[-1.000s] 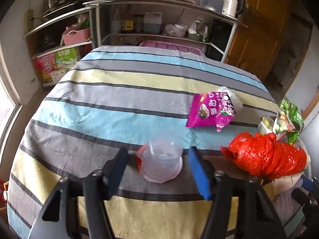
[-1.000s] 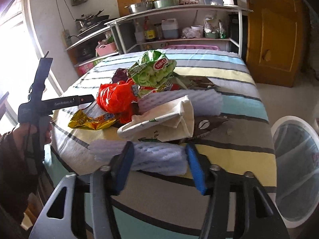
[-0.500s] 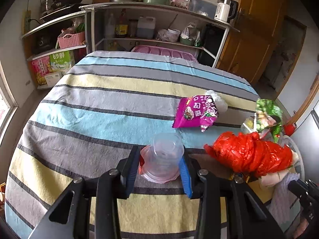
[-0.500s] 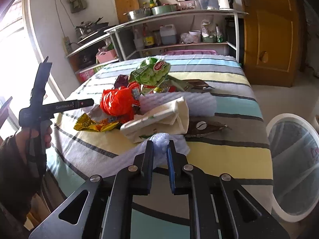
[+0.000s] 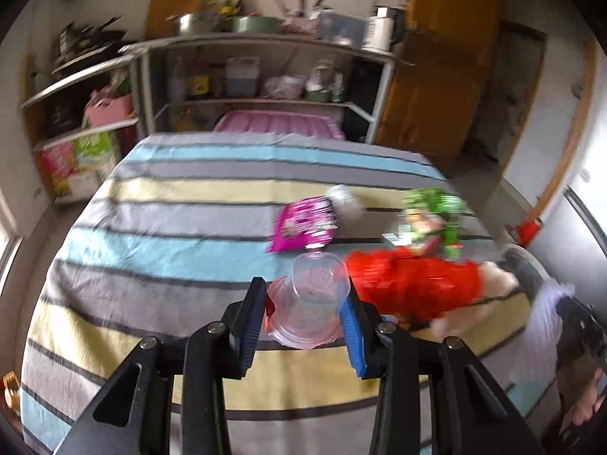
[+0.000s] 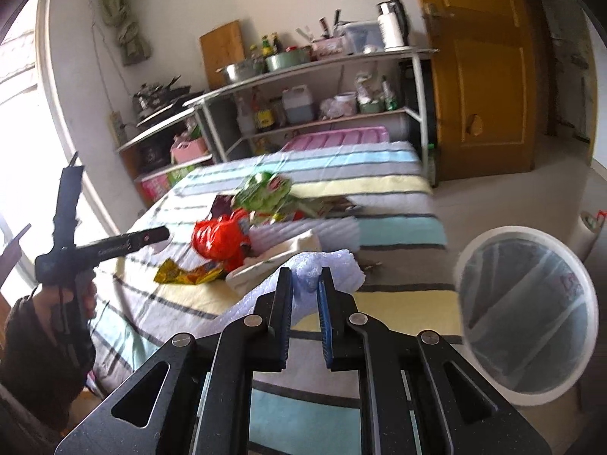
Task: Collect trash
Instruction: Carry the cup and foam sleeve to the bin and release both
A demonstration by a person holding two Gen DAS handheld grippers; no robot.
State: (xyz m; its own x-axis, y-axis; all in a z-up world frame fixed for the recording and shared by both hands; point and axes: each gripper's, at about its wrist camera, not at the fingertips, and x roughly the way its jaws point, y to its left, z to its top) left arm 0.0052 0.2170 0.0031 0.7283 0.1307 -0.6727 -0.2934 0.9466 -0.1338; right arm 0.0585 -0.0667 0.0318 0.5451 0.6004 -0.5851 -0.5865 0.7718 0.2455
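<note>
On the striped table [image 5: 159, 250], the left gripper [image 5: 305, 313] clamps a clear plastic cup [image 5: 309, 303] near the front edge, while the right gripper [image 6: 306, 303] pinches white foam netting [image 6: 334, 265] beside the bin [image 6: 527, 314].

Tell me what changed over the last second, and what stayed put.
Both grippers closed and lifted: the left gripper clamped the clear plastic cup, the right gripper pinched the white foam netting. The red bag, pink snack packet and white bin stayed in place.
</note>
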